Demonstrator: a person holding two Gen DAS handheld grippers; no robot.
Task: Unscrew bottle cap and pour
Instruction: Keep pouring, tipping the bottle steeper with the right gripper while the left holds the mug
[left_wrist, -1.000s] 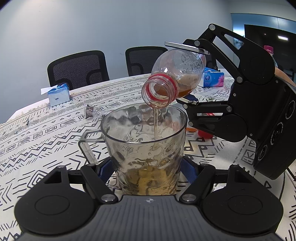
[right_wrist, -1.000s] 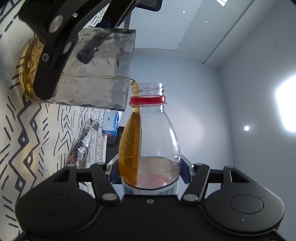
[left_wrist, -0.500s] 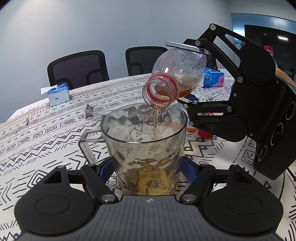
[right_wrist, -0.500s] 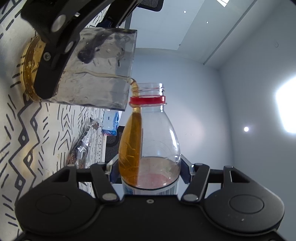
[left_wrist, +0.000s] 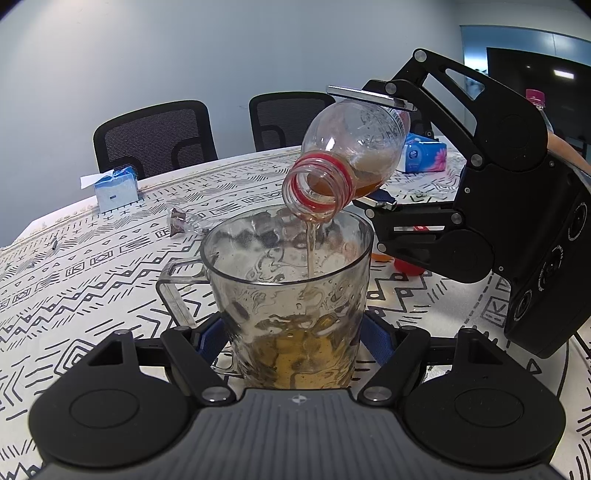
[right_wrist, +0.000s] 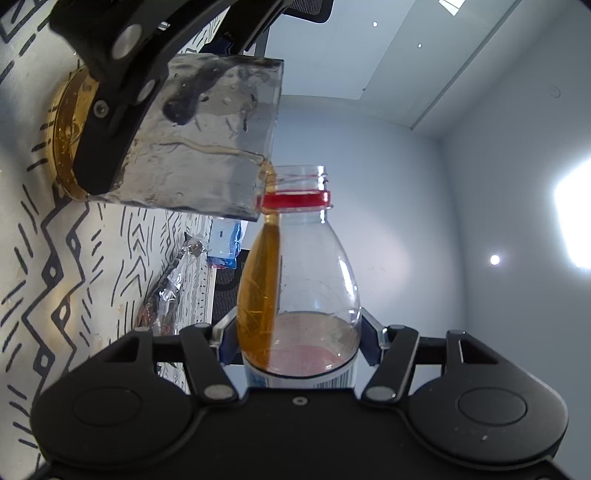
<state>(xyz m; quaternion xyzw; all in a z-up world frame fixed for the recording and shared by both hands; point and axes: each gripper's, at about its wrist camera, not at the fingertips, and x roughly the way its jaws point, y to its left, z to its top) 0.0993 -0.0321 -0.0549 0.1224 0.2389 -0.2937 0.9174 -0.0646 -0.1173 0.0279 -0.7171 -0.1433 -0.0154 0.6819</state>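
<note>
My left gripper (left_wrist: 295, 332) is shut on a clear plastic jug (left_wrist: 291, 291) that stands on the patterned tablecloth and holds some amber tea. My right gripper (left_wrist: 373, 151) is shut on an uncapped clear bottle (left_wrist: 351, 151) with a red neck ring, tilted mouth-down over the jug's rim. A thin amber stream (left_wrist: 310, 251) runs from the mouth into the jug. In the right wrist view the bottle (right_wrist: 299, 280) sits between the fingers with tea along its lower side, and the jug (right_wrist: 192, 140) is close to its mouth. A red cap (left_wrist: 408, 266) lies on the table behind the jug.
A blue tissue box (left_wrist: 112, 188) and a crumpled clear wrapper (left_wrist: 183, 221) lie at the back left of the table (left_wrist: 74, 266). Another tissue pack (left_wrist: 424, 153) sits at the back right. Two black chairs (left_wrist: 155, 140) stand behind the table. A pink-capped bottle (left_wrist: 535, 98) shows at the far right.
The tea keeps flowing; the level in the bottle has dropped and the jug holds slightly more. Both grippers have stayed nearly still.
</note>
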